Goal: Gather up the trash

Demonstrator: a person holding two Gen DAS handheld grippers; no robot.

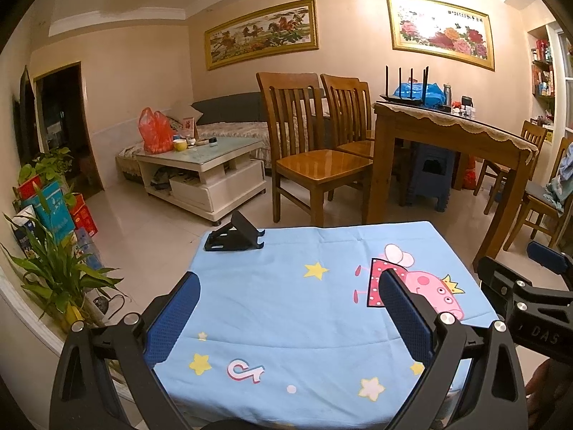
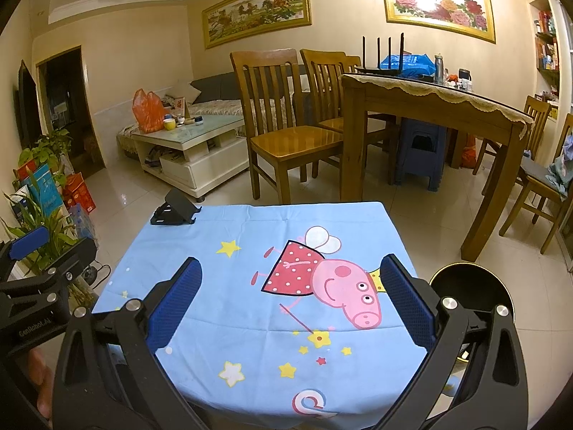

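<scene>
At lower frame my left tongs (image 1: 286, 308) and right tongs (image 2: 290, 301) hang released; no trash shows, so I risk snagging the cartoon cloth (image 2: 250, 322).

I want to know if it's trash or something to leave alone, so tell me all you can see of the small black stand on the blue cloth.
The black stand looks like a folding phone holder of matte plastic: a flat base, a tilted back panel propped up, and a low front lip with two hooks. It holds nothing. It sits upright at the far left corner of the blue cartoon cloth, resting on it, well apart from both grippers.
</scene>
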